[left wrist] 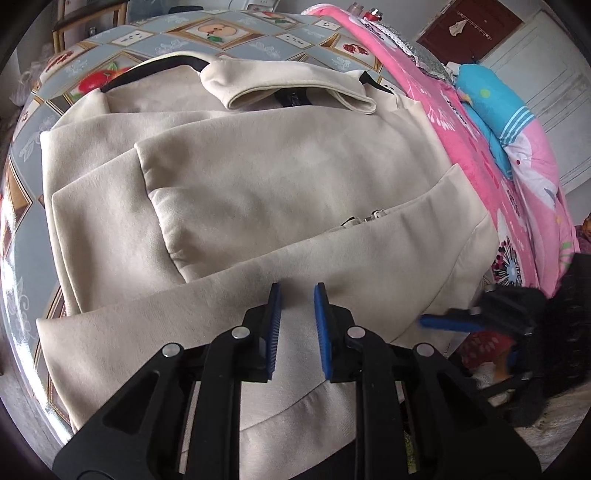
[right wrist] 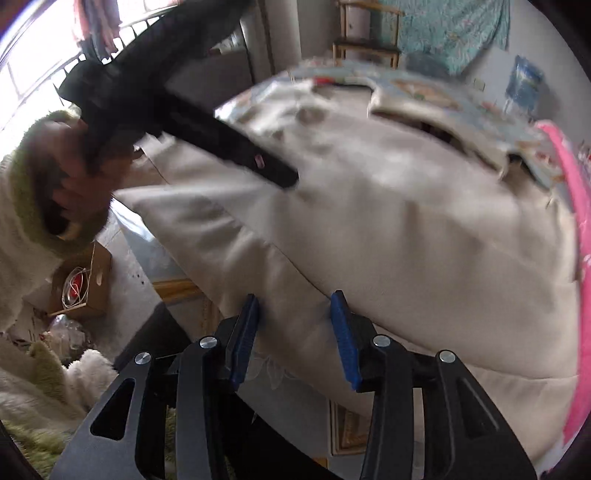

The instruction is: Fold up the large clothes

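My left gripper (left wrist: 297, 291) hovers slightly parted over the cream coat (left wrist: 258, 192) spread from six to twelve o'clock on the patterned table (left wrist: 37, 229), pinching nothing — while my right gripper (right wrist: 295, 299), fingers spread, straddles the near hem, probably to fold it upward.

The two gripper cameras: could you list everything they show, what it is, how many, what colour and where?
coat: one, cream with dark lining, partly folded on the table.
tablecloth: one, grey-blue with fruit pictures, under the coat.
blanket: one, pink patterned, along the coat's right side.
bundle: one, bright blue, on the blanket.
cardboard box: one, brown, on the floor at the left.
left gripper: black with blue pads, jaws slightly apart over the coat's near fold.
right gripper: same colours, jaws open at the coat's near edge.
hand: one, in a green-cuffed fleece sleeve, holding the left gripper.
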